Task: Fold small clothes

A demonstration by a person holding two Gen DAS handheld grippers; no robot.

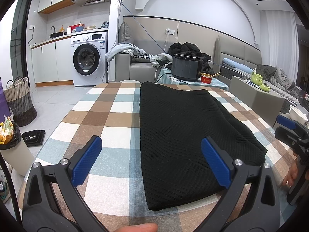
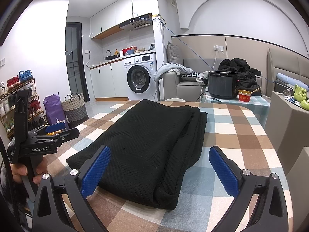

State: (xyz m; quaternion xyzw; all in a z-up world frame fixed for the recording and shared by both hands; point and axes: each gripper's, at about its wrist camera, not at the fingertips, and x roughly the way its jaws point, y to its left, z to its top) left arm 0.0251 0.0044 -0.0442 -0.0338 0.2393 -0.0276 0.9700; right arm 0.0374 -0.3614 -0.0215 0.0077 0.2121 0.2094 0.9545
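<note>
**Jaws wide, garment lying folded**

Blue pads (image 1: 87, 160) of my left gripper (image 1: 151, 161) are hanging spread wide above the checked table (image 1: 108, 114), gripping nothing. To their right the black knit (image 1: 185, 131) is lying flat in a long folded strip. My right gripper (image 2: 160, 171) is hovering over its near end, jaws equally wide and empty. I am judging the lengthwise folds done; a crosswise fold is probably coming next, which calls for both grippers pinching the near corners and carrying them to the far edge.

home studio flat | washing machine (image 2: 139, 77) | sofa (image 1: 139, 65) | bed (image 1: 241, 68)
</note>
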